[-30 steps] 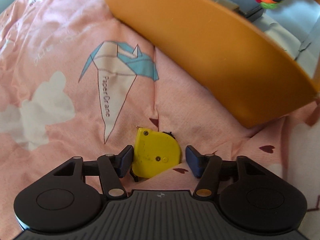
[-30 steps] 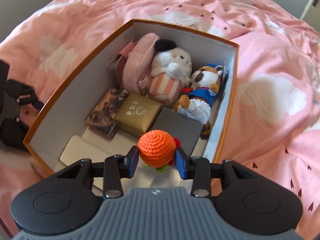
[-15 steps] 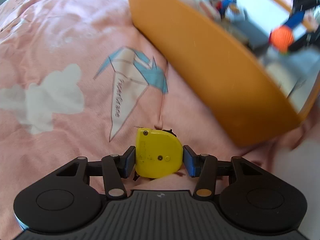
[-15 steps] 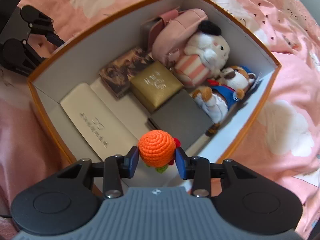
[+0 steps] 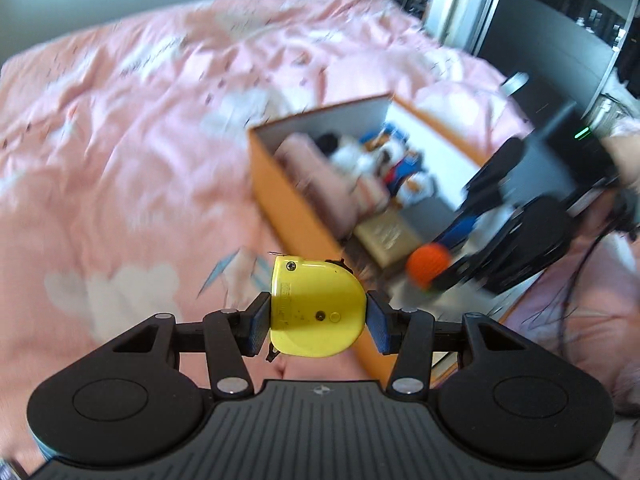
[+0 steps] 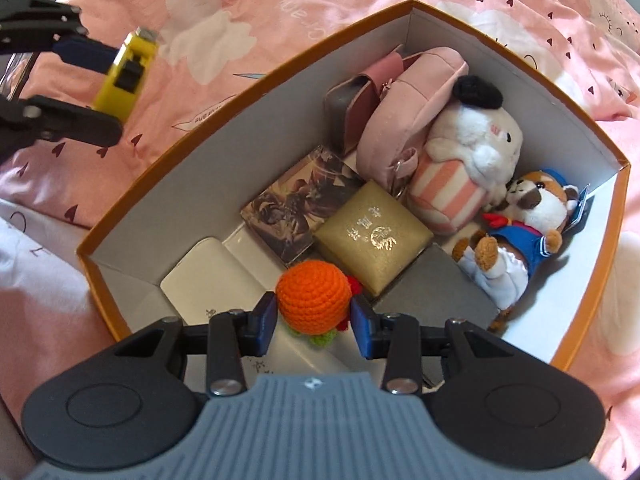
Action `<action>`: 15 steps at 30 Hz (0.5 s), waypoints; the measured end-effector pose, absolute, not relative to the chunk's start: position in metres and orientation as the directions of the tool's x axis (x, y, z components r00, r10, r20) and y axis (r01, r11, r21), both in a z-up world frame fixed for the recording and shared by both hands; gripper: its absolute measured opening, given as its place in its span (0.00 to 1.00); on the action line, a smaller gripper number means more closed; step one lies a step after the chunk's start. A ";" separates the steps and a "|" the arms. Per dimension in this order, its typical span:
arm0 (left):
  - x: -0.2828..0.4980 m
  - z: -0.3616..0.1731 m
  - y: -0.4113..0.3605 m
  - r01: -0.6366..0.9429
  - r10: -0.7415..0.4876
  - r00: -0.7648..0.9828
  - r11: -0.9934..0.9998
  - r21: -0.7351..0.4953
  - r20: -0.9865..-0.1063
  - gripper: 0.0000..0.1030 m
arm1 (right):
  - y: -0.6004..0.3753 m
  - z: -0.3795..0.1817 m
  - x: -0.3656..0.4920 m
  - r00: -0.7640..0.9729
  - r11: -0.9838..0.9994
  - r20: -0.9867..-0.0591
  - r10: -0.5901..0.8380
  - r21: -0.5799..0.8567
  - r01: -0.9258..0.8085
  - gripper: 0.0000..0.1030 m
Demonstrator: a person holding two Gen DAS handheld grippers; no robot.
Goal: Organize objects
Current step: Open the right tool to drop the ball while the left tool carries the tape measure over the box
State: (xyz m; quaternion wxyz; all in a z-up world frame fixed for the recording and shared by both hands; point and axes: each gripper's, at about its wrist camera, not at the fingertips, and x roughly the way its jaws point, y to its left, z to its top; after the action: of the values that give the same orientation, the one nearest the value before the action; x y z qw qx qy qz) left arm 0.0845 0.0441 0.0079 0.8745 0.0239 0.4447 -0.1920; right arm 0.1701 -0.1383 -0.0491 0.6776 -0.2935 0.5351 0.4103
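Note:
My left gripper (image 5: 318,322) is shut on a yellow tape measure (image 5: 316,312) and holds it in the air above the pink bedspread, left of the orange box (image 5: 288,204). It also shows in the right wrist view (image 6: 120,76). My right gripper (image 6: 314,318) is shut on an orange crocheted ball (image 6: 314,298) and holds it over the near end of the orange box (image 6: 280,76). The ball also shows in the left wrist view (image 5: 429,266).
Inside the box lie a pink bag (image 6: 408,100), a white plush (image 6: 472,148), a plush in blue clothes (image 6: 520,224), a gold box (image 6: 374,236), a patterned box (image 6: 300,208), a grey box (image 6: 436,292) and a white case (image 6: 212,272). The pink bedspread (image 5: 120,140) surrounds the box.
My left gripper closed on the tape measure and lifted it off the bedspread. My right gripper moved with the ball further over the box.

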 end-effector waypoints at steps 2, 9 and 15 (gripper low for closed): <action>0.088 0.014 0.034 0.385 -0.330 0.537 0.915 -0.122 -0.776 0.55 | -0.137 -0.052 0.171 0.092 0.501 -0.964 0.248 0.046 -0.864 0.41; 0.098 0.018 0.001 0.478 -0.371 0.511 0.872 -0.103 -0.775 0.55 | -0.155 -0.035 0.167 0.149 0.544 -0.941 0.305 0.044 -0.838 0.51; 0.115 0.013 -0.029 0.528 -0.422 0.446 0.836 -0.149 -0.789 0.55 | -0.197 0.009 0.159 0.420 0.688 -0.841 0.340 -0.082 -0.721 0.45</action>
State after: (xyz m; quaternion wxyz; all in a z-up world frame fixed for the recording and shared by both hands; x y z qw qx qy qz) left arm 0.1150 -0.0290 0.0128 0.8482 0.0593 0.4458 -0.2799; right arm 0.1595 -0.1966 0.0090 0.8127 -0.2226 0.4283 0.3263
